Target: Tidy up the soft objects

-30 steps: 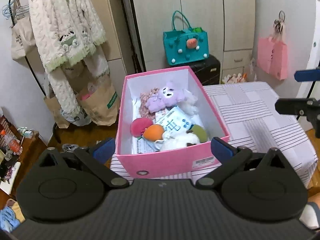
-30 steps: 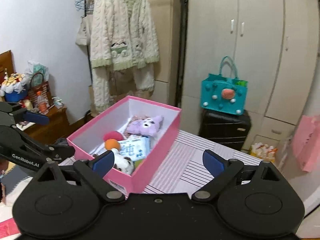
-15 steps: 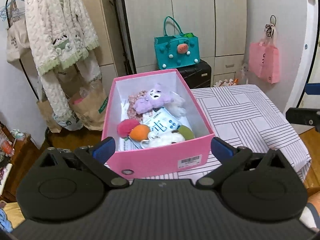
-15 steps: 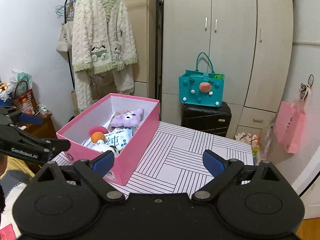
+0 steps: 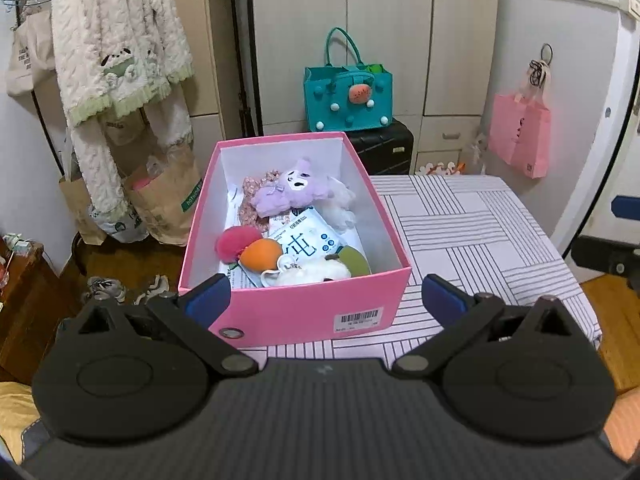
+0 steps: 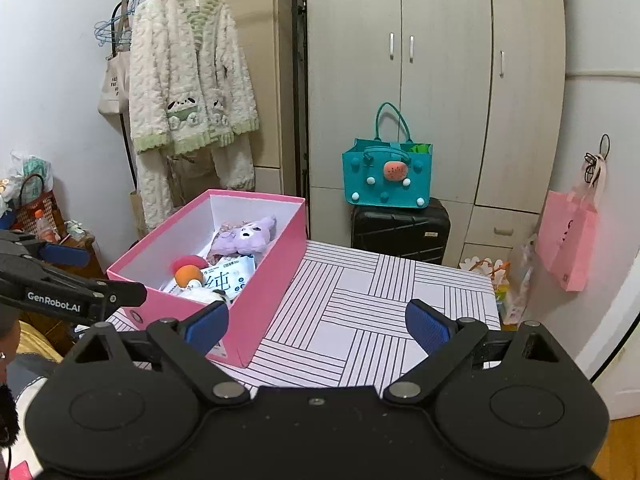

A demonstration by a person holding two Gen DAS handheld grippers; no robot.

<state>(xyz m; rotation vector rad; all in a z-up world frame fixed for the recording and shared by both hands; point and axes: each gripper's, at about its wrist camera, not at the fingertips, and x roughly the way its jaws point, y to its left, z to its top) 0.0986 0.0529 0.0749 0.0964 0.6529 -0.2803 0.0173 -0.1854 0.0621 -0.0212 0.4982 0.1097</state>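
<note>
A pink box stands on the striped tablecloth, at its left end. Inside lie a purple plush, a red pompom, an orange ball, a tissue pack, a white plush and a green soft piece. My left gripper hangs open in front of the box's near wall, holding nothing. My right gripper is open and empty, above the cloth right of the box.
A teal bag sits on a black suitcase before the wardrobe. A fluffy cardigan hangs on a rack at left, paper bags below it. A pink bag hangs at right.
Both grippers have drawn back and up from the box, so it looks smaller and more of the cloth shows. Both stayed open and empty.
</note>
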